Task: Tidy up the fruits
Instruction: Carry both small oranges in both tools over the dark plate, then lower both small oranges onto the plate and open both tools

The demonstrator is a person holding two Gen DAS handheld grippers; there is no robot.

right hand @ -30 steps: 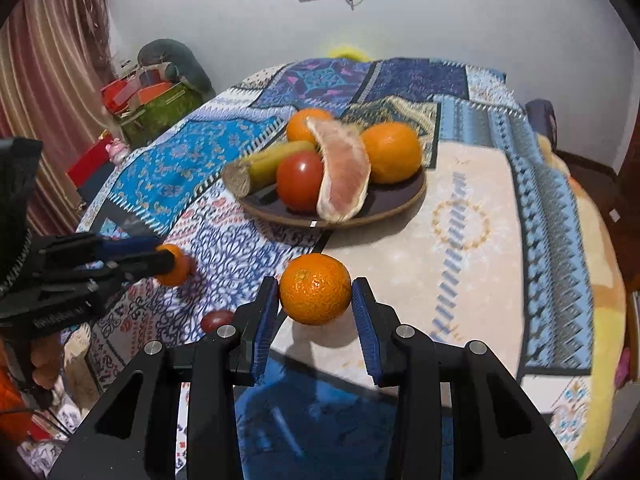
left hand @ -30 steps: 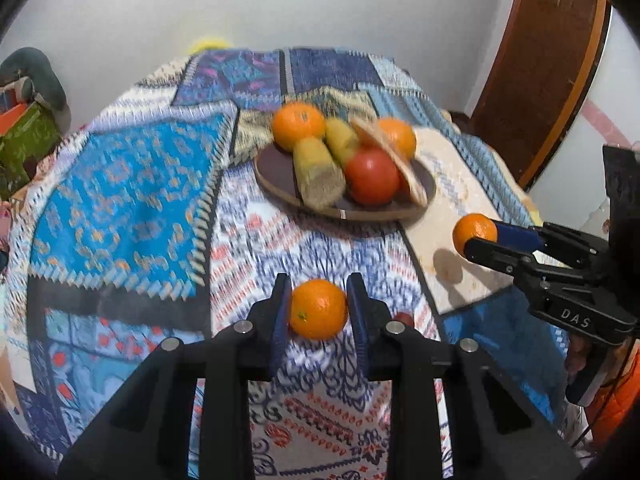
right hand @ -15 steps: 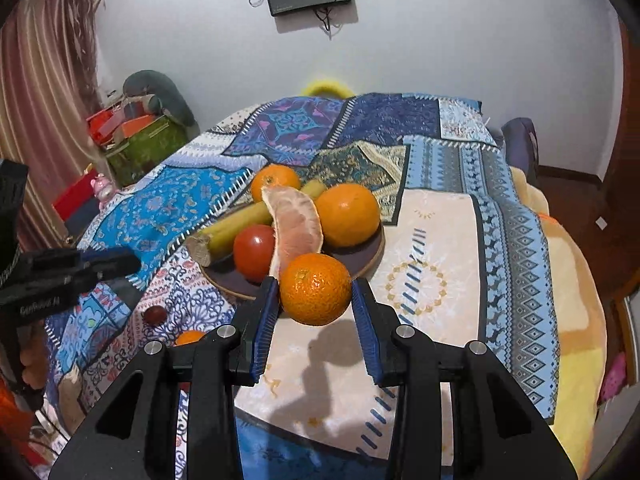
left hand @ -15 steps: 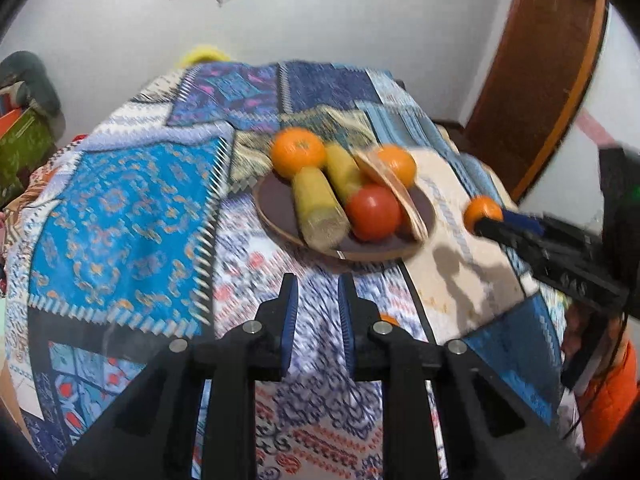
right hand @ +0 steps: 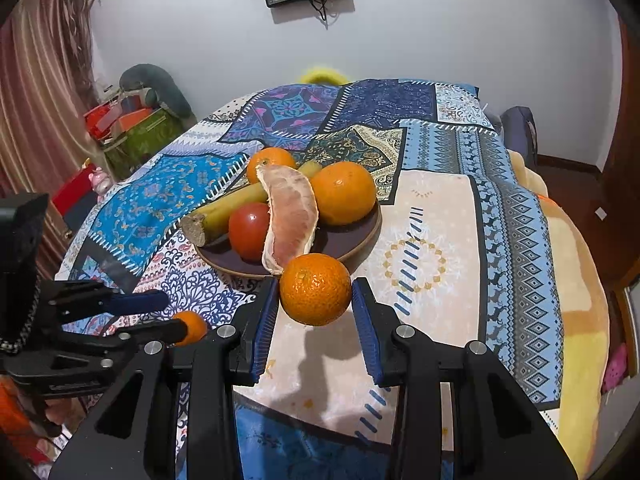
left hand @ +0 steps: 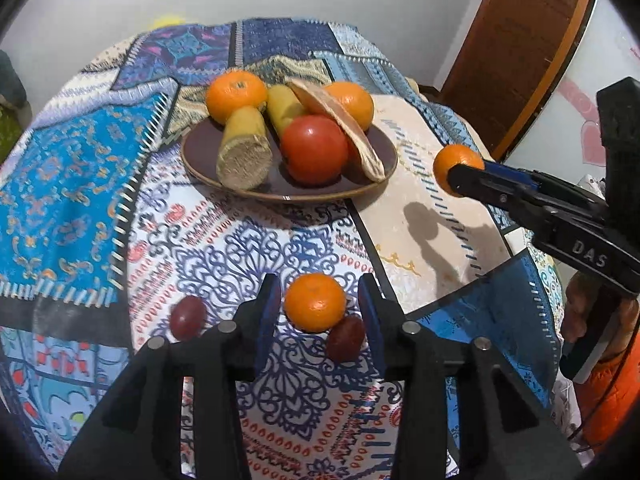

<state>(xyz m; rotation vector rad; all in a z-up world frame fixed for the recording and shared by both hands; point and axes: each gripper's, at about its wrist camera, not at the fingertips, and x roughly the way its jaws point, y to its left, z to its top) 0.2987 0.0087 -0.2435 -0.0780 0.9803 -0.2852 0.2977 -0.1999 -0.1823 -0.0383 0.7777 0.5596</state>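
The right gripper (right hand: 315, 312) is closed on a mandarin (right hand: 315, 289), both pads bearing on its sides, and holds it above the cloth just in front of the plate (right hand: 360, 240); the left gripper (left hand: 318, 308) stands wide open astride a second mandarin (left hand: 315, 302) lying on the tablecloth (left hand: 224, 248), with a clear gap on each side, so it has hold of nothing. The plate carries two more mandarins, a tomato (left hand: 314, 150), two banana pieces and a pomelo segment (left hand: 340, 128); two small dark red fruits (left hand: 188, 317) lie on the cloth, one touching the loose mandarin. Handling, as a judgement: a mandarin is light, round and thin-skinned, yielding under pressure and liable to roll; grip it across its widest girth with moderate force only; excess squeeze may bruise it; set it into a free gap on the plate so that it cannot roll off.
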